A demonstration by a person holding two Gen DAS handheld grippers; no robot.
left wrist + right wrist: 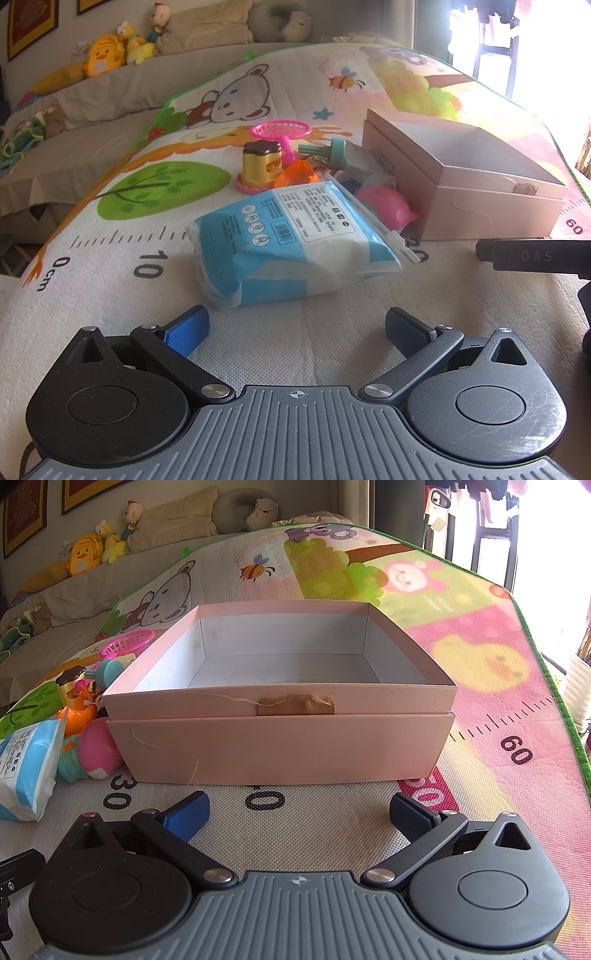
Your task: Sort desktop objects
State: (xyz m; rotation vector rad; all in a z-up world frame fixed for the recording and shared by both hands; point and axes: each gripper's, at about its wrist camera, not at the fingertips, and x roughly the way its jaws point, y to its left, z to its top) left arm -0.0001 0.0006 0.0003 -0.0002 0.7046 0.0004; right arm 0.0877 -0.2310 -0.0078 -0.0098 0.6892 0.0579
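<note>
Toys [295,162] beside pink box [280,746]

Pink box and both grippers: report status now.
Left gripper open, facing wipes pack. Right gripper open, facing pink box, box empty. Toys piled left of box, none sorted.

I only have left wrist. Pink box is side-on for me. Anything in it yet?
Observer: Nothing. On right wrist the pink box shows a bare white floor.
Operator: Where is the right tool? I only see a black bar at my right edge.
Observer: The right tool is open, facing the box's front wall, not touching it.
Operator: Any handle on that wall?
Observer: A tan fabric pull tab sits mid-front, with a loose thread trailing left.
</note>
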